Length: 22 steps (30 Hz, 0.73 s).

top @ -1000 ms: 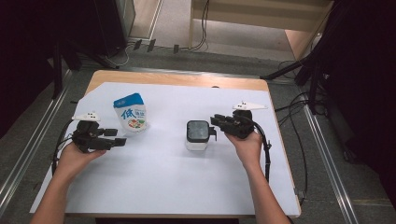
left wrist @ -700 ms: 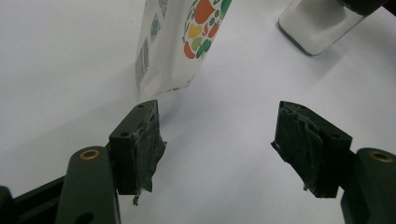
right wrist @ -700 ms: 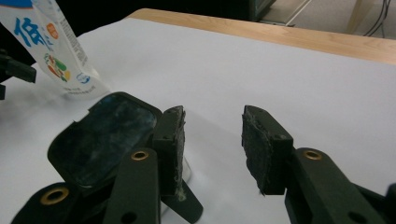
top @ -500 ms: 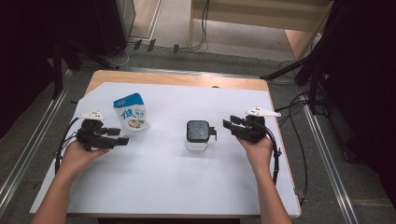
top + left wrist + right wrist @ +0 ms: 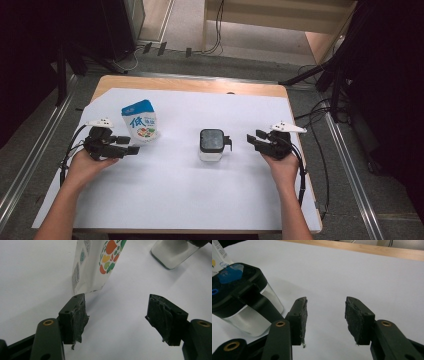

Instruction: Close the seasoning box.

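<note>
- My right gripper (image 5: 254,139): jaws have just been opening, nothing between them, just beside the black-lidded container (image 5: 212,145).
- My left gripper (image 5: 131,146): jaws apart, empty, near the snack pouch (image 5: 140,121).

A lab-style recording room. A white-covered wooden surface (image 5: 190,195) stands on grey carpet amid metal floor rails (image 5: 30,165), trailing cables (image 5: 220,30) and dark equipment stands (image 5: 340,75).

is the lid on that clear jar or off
On. The black lid sits flat over the clear jar, its latch folded down the side.
</note>
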Available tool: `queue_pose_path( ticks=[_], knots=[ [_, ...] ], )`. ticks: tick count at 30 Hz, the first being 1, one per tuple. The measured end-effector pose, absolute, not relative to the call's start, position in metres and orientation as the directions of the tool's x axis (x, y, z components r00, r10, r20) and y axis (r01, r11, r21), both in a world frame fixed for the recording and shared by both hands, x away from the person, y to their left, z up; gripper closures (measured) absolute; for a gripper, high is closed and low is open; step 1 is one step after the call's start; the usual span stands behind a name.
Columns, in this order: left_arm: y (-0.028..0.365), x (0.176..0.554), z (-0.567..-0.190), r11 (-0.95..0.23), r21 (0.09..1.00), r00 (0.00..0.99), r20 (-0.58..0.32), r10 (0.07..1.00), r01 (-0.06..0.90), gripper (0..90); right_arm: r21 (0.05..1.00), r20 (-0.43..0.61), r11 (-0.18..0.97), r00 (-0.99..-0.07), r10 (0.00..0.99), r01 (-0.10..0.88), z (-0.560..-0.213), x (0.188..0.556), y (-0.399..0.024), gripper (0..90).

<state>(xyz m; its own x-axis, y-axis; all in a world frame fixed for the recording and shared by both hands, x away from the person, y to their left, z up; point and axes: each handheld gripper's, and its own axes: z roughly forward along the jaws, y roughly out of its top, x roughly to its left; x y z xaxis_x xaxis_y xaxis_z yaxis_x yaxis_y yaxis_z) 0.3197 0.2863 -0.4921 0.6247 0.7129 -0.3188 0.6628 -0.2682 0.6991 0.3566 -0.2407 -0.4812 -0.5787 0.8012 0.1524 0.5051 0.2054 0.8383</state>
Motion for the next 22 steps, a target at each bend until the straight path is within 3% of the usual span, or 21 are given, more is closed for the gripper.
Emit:
queue_pose_path(
  ticks=[22],
  knots=[
    [0.2881, 0.3236, -0.4949, -0.260, 0.706, 0.625, -0.321, 0.712, 0.659, 31.9, 0.823, 0.152, 0.217, -0.571, 0.806, 0.525, -0.4910, 0.3528, -0.2440, 51.3]
  ],
)
